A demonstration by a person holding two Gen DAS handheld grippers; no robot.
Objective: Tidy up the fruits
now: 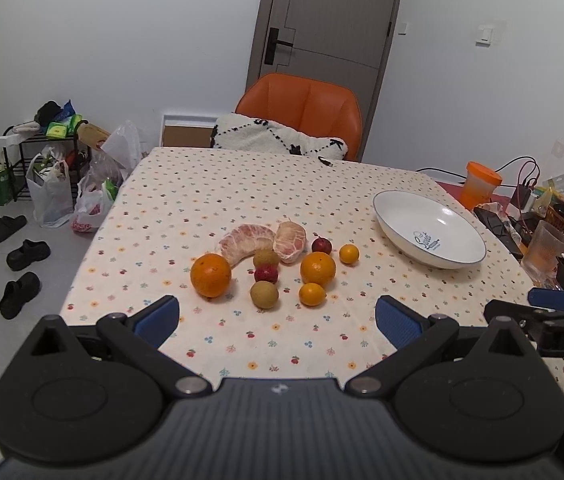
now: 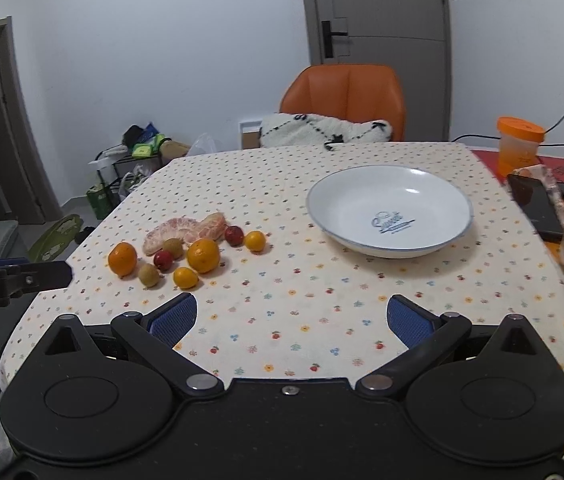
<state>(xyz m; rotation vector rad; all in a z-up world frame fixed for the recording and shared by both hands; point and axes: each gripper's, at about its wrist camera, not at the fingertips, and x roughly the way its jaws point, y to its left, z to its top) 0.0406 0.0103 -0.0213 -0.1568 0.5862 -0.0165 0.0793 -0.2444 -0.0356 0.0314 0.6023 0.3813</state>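
Fruits (image 1: 270, 264) are bunched together on the dotted tablecloth (image 1: 202, 200), left of the white bowl (image 1: 429, 232). Nothing is held by the left gripper (image 1: 278, 318) or right gripper (image 2: 291, 316); both jaws are spread wide.

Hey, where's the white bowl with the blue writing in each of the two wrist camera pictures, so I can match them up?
Left wrist view: the white bowl sits right of centre on the tablecloth, well right of the fruit cluster, nothing in it.
Right wrist view: the white bowl sits just right of centre, nearer and larger, the fruit off to its left.
Shared landmark: the orange chair behind the table's far edge, in front of the grey door.
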